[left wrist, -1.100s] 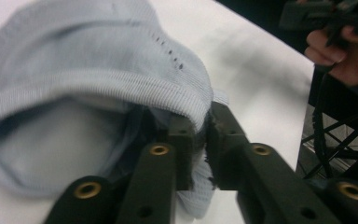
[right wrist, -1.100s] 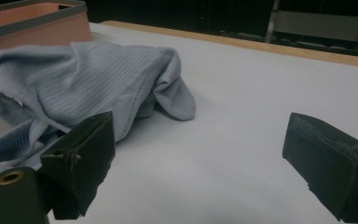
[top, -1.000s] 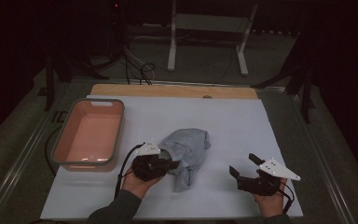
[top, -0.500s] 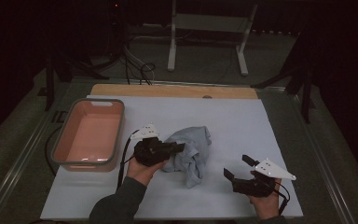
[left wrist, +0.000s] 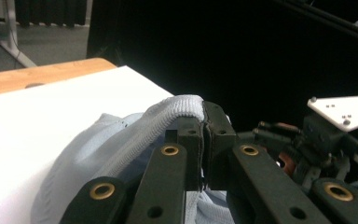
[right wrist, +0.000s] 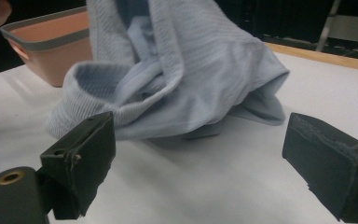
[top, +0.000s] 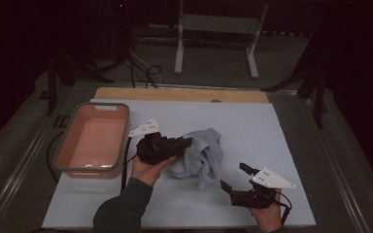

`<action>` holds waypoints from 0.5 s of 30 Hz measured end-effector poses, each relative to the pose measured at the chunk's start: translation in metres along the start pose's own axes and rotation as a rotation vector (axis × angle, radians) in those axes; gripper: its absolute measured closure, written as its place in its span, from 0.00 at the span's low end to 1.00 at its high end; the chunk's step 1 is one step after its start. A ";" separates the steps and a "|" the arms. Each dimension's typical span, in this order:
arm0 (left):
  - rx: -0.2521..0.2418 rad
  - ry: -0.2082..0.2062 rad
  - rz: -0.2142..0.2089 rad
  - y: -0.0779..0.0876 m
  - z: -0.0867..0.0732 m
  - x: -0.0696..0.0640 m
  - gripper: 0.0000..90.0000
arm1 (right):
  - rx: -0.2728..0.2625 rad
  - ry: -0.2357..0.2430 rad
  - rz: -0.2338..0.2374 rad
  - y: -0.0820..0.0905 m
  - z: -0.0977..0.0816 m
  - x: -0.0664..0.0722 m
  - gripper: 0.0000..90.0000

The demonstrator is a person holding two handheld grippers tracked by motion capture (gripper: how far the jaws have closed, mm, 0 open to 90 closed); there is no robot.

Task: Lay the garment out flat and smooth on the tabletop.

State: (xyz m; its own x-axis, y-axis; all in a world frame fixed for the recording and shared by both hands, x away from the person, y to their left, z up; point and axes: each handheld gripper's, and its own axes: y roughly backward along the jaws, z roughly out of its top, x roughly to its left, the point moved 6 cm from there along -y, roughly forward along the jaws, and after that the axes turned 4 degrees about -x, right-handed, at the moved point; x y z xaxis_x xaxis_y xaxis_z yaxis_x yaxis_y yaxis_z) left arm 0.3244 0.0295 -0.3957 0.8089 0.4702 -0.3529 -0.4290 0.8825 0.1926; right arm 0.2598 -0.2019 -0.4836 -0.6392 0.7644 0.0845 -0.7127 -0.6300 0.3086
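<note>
Cloth, pale blue and crumpled, hangs pinched by its ribbed hem between the pressed-together jaws of the left gripper, which is raised off the white mat; the bulk of the fabric droops right of and below those jaws, its lower folds resting on the mat. Just left of that gripper sits the pink tub, its near rim close beside the hand. The right gripper, jaws spread wide with nothing between them, sits low near the mat's near edge, the cloth's nearest fold just ahead of it. Bare mat lies open to its right and beyond the cloth, up to the wooden strip at the far edge.
</note>
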 end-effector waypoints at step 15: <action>-0.056 0.006 0.004 -0.001 0.021 -0.004 0.99 | 0.023 0.042 0.067 -0.017 0.001 0.025 0.11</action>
State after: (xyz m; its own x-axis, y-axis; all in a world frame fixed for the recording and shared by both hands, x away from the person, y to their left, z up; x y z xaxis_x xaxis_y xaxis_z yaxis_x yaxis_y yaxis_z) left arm 0.3295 0.0268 -0.3755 0.8050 0.4734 -0.3575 -0.4540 0.8795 0.1424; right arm 0.2562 -0.1722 -0.4852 -0.6968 0.7142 0.0659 -0.6618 -0.6756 0.3250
